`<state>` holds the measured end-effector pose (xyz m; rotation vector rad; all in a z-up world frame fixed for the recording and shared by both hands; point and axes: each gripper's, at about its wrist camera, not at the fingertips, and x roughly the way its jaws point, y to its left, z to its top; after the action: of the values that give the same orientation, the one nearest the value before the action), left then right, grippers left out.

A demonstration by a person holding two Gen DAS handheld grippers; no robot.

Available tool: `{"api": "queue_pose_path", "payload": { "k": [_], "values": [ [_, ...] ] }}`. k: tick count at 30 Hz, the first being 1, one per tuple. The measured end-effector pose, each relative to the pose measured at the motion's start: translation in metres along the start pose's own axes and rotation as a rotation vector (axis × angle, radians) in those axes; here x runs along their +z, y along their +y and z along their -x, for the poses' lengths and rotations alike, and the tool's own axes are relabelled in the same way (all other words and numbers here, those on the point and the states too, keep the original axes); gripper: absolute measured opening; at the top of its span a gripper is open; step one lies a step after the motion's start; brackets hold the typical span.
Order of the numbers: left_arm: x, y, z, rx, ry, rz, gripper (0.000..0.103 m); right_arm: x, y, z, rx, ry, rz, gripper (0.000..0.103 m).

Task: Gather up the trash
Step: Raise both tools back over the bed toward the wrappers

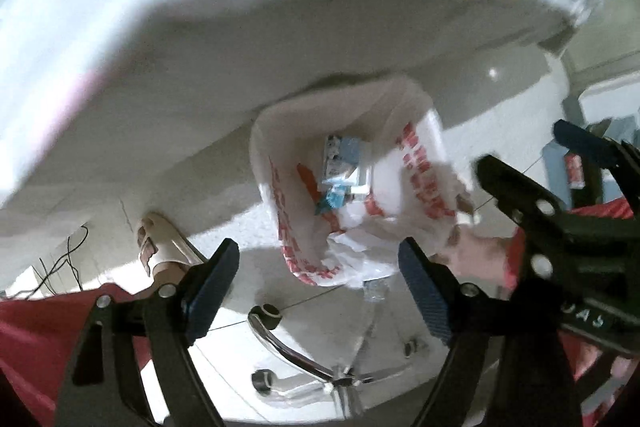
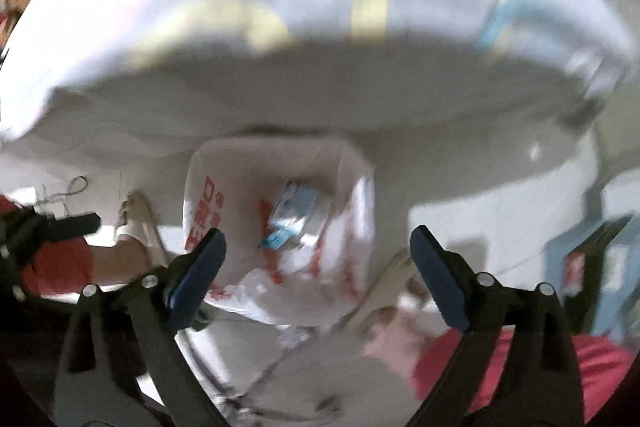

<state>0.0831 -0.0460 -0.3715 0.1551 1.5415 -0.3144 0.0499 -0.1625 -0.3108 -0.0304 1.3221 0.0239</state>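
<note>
A bin lined with a white plastic bag with red print [image 1: 416,171] stands on the floor below the table edge; it also shows in the right wrist view [image 2: 224,195]. Blue and white trash packets [image 1: 340,167] lie inside it, also seen in the right wrist view [image 2: 292,215]. My left gripper [image 1: 320,275] is open and empty above the bin's near side. My right gripper [image 2: 316,267] is open and empty above the bin; it shows at the right of the left wrist view [image 1: 524,155]. The left gripper's body shows at the left of the right wrist view [image 2: 60,227].
A white table [image 1: 200,47] overhangs the bin at the top of both views. A chrome chair base with castors [image 1: 312,367] stands on the tiled floor near the bin. The person's sandalled foot [image 1: 160,247] and red clothing are at the left. Cables [image 1: 60,259] lie at far left.
</note>
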Motion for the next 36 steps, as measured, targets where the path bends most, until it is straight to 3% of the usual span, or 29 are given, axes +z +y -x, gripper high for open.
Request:
{"api": "queue_pose_path", "payload": {
  "k": [7, 14, 20, 25, 29, 36],
  "values": [
    [0.009, 0.016, 0.093, 0.038, -0.101, -0.07, 0.089, 0.028, 0.0, 0.081, -0.029, -0.119, 0.202, 0.096],
    [0.063, 0.065, 0.182, -0.088, -0.087, 0.043, 0.092, 0.103, -0.014, 0.168, -0.007, -0.233, 0.437, 0.096],
    [0.135, 0.101, 0.24, -0.013, -0.187, 0.177, 0.092, 0.192, -0.031, 0.212, 0.04, -0.3, 0.527, 0.096],
    [0.192, 0.116, 0.253, -0.048, -0.206, 0.248, 0.092, 0.261, -0.033, 0.215, 0.069, -0.344, 0.553, 0.096],
    [0.233, 0.119, 0.248, -0.033, -0.224, 0.253, 0.092, 0.306, -0.021, 0.198, 0.119, -0.351, 0.61, 0.096],
    [0.289, 0.121, 0.191, -0.075, -0.16, 0.278, 0.092, 0.359, 0.008, 0.127, 0.118, -0.273, 0.709, 0.096]
  ]
}}
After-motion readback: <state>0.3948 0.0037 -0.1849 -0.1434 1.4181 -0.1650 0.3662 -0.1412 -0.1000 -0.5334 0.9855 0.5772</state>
